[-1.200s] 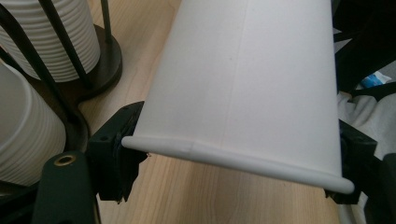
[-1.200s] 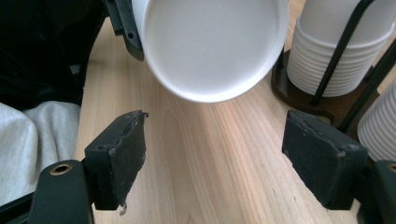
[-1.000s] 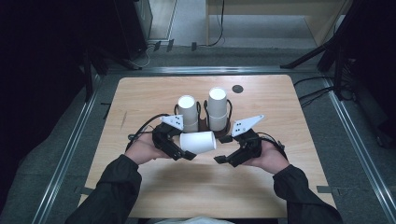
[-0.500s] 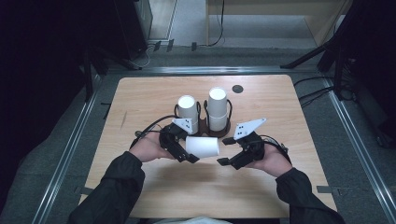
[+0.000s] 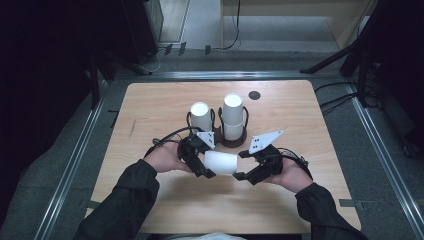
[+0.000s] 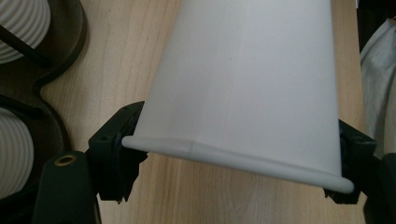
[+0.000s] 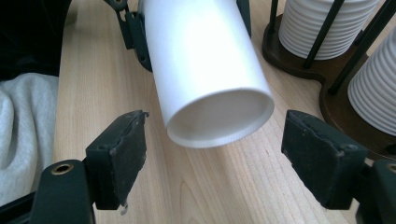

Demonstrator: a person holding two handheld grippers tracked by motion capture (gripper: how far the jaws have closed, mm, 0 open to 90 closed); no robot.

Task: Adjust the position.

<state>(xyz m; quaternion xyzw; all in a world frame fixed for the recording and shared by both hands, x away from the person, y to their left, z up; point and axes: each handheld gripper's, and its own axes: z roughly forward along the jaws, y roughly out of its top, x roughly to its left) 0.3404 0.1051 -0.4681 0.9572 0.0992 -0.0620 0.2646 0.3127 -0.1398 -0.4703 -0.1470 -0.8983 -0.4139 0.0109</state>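
My left gripper (image 5: pixel 204 161) is shut on a plain white paper cup (image 5: pixel 220 162) that lies level just above the table, in front of the cup stand. In the left gripper view its jaws clamp both sides of the cup (image 6: pixel 243 84) just past the rolled rim. The cup's recessed base (image 7: pixel 219 116) points at my right gripper (image 5: pixel 243 166). That right gripper (image 7: pixel 215 154) is open, with one pad (image 7: pixel 116 154) on each side of the base and clear of it.
A dark wooden stand (image 5: pixel 220 136) behind the grippers holds two stacks of ribbed white cups (image 5: pixel 202 116) (image 5: pixel 233 117) inside black wire posts. A small black disc (image 5: pixel 254 95) lies near the table's far edge. Bare wood (image 5: pixel 150 110) spreads to the left and right.
My left hand has brought the cup a little toward the near edge and lower, closer to the right gripper. The right gripper has stayed where it was.
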